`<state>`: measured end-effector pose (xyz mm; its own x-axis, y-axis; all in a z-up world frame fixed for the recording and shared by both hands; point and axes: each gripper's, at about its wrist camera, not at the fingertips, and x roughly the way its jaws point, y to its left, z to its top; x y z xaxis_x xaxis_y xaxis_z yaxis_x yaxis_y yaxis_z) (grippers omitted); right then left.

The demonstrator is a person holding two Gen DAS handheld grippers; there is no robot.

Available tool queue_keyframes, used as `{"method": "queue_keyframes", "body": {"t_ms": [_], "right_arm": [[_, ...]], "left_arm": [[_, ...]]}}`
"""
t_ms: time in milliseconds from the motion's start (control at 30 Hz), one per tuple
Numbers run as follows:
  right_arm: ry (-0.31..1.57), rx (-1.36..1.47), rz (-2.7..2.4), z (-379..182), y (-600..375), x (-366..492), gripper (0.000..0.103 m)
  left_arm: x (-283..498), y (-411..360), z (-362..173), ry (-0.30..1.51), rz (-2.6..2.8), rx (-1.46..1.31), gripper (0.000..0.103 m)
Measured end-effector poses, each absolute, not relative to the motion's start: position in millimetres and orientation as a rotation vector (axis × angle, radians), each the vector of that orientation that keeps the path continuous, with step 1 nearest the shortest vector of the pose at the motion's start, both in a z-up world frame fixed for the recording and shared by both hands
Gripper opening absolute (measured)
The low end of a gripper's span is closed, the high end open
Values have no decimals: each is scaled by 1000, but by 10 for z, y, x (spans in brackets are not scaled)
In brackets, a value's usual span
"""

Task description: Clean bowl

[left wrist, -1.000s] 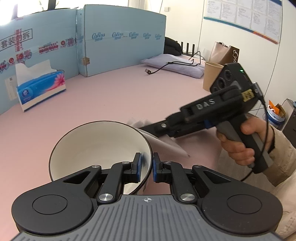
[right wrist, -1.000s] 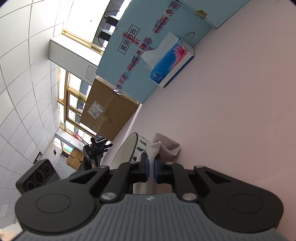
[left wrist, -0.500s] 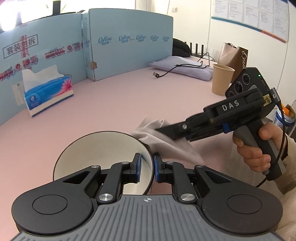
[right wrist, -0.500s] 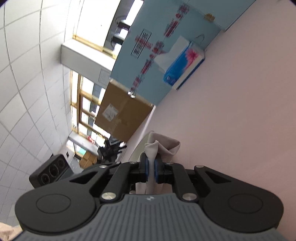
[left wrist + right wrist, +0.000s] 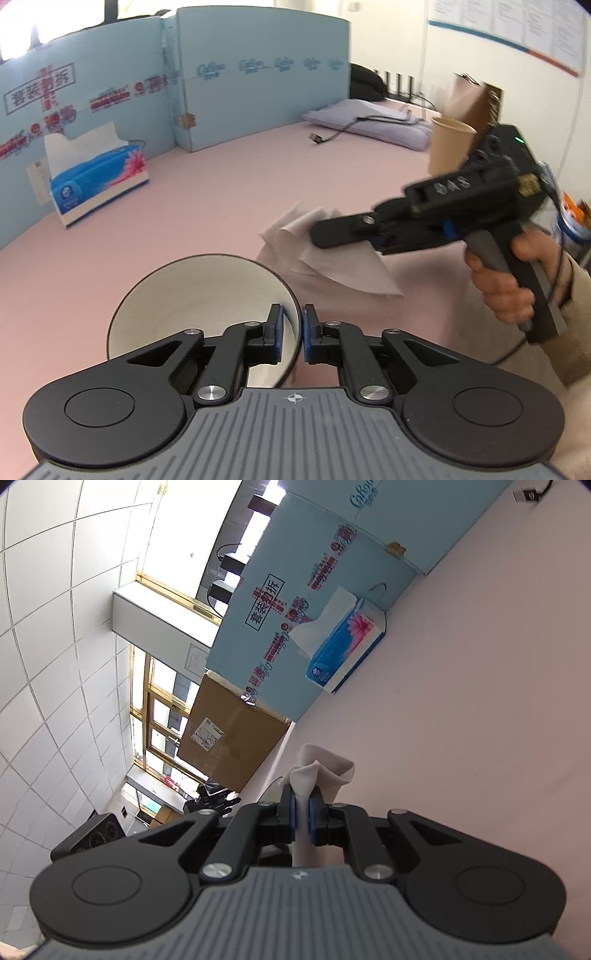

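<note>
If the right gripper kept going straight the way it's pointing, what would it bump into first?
Probably nothing soon. The right gripper, shut on the cloth, points over the bare pink table; the tissue box stands far ahead. Depth is unclear.

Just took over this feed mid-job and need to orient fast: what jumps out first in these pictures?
Front and centre in the left view, the left gripper pinches the rim of a white bowl, one finger inside and one outside. Just right of the bowl, the right gripper holds a crumpled grey cloth in the air above the pink table. A blue tissue box stands at the far left by the blue panels.
</note>
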<state>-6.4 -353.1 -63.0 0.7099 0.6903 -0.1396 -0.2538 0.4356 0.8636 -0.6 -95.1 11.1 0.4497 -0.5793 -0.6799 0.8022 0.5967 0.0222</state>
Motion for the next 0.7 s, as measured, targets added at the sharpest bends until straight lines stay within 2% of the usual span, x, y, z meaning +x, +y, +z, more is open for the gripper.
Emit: {"method": "queue_keyframes", "body": {"t_ms": [167,400,567,700], "right_arm": [[511,1032,685,-648,-3483,-62,11],[265,1222,883,-341,-3754,-133,12],[478,1150,714,-656,-3526,149,11],[543,1098,672,-758,-3364,239,11]], "left_arm": [[-48,-842,104,685,-910,380,12],[-63,-855,87,671,-920,376,12],[-77,-846,91,669,-922,375,12],[-75,-842,98,670,-924,377,12]]}}
